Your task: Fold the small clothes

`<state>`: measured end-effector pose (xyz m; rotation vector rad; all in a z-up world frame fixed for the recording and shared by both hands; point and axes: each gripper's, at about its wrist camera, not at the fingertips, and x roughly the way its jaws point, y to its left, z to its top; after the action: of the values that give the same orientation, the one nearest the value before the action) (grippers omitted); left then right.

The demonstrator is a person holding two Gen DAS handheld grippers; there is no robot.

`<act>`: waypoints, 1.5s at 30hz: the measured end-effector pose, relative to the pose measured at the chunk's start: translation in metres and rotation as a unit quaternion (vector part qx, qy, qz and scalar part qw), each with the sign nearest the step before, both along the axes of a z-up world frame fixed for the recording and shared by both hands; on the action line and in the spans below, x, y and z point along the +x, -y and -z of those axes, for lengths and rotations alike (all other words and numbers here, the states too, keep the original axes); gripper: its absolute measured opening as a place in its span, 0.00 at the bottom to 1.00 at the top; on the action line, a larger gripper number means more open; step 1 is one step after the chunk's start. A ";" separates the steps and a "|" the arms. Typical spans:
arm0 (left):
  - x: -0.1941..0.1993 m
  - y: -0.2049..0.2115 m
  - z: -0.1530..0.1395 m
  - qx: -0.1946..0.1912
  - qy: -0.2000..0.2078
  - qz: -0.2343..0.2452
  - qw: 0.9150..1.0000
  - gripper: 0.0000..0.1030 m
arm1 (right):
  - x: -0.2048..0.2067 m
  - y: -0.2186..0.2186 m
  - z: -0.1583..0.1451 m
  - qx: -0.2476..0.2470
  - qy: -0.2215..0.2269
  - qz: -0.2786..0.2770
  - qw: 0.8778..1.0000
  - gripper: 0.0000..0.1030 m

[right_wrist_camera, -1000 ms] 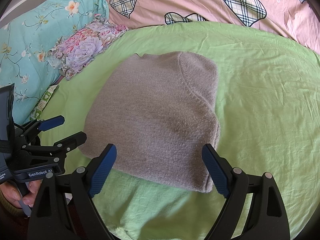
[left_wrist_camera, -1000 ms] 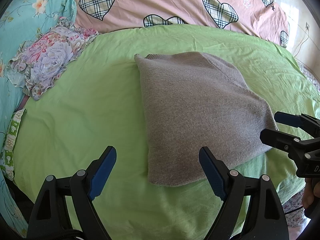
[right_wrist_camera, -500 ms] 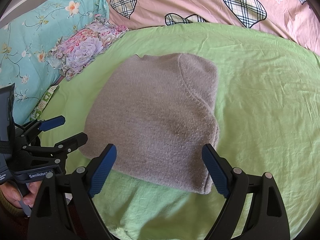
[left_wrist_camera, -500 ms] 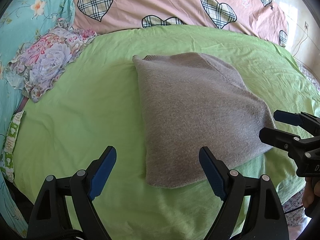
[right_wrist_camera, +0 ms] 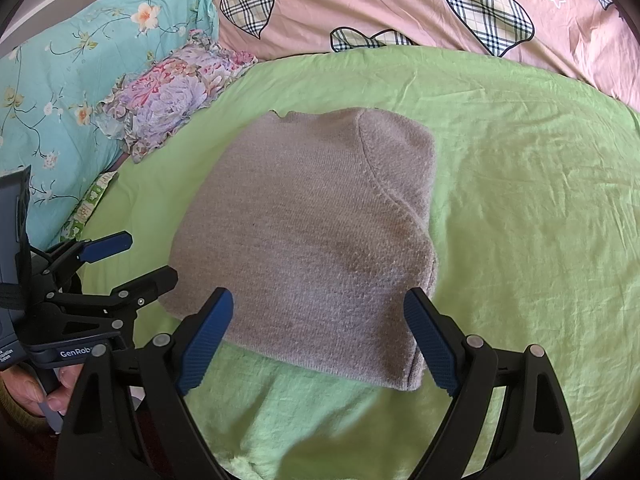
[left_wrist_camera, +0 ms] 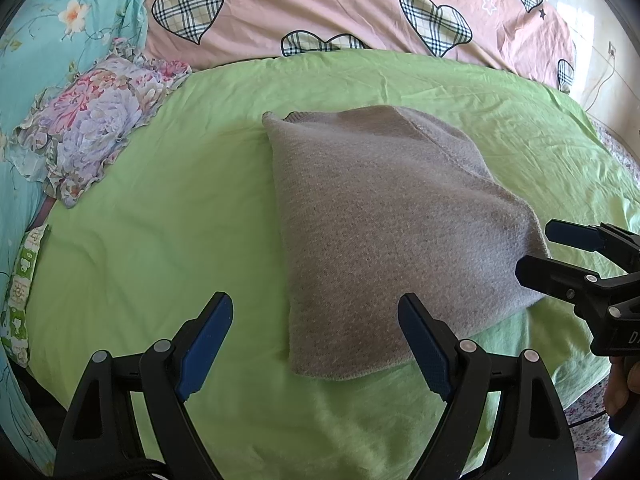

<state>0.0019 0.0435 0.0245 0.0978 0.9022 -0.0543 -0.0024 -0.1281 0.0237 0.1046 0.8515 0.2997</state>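
Folded grey knit (left_wrist_camera: pixel 392 236) flat on green bed sheet (left_wrist_camera: pixel 168 216); left tongs (left_wrist_camera: pixel 316 344) and right tongs (right_wrist_camera: pixel 320 340) at six o'clock, both wide, empty.

My 2 views both ride on the grippers, looking forward and steeply down along the fingers onto the green sheet (left_wrist_camera: pixel 168 208). My left wrist view stands left of the folded grey knit (left_wrist_camera: pixel 384 232), near its front edge; my right wrist view faces it more squarely. Both share the knit (right_wrist_camera: pixel 312 232), the floral cushion (left_wrist_camera: pixel 92 128) and the pink heart-print quilt (right_wrist_camera: pixel 400 4), and each catches the other gripper at its edge.
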 end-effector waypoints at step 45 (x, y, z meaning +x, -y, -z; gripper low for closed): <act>0.038 0.008 -0.010 -0.005 0.000 -0.015 1.000 0.83 | 0.043 0.022 -0.006 0.005 -0.006 -0.004 1.000 0.85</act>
<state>0.0403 0.0354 0.0342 0.0736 0.9035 -0.0306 0.0409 -0.1501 0.0294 0.1135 0.8619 0.3107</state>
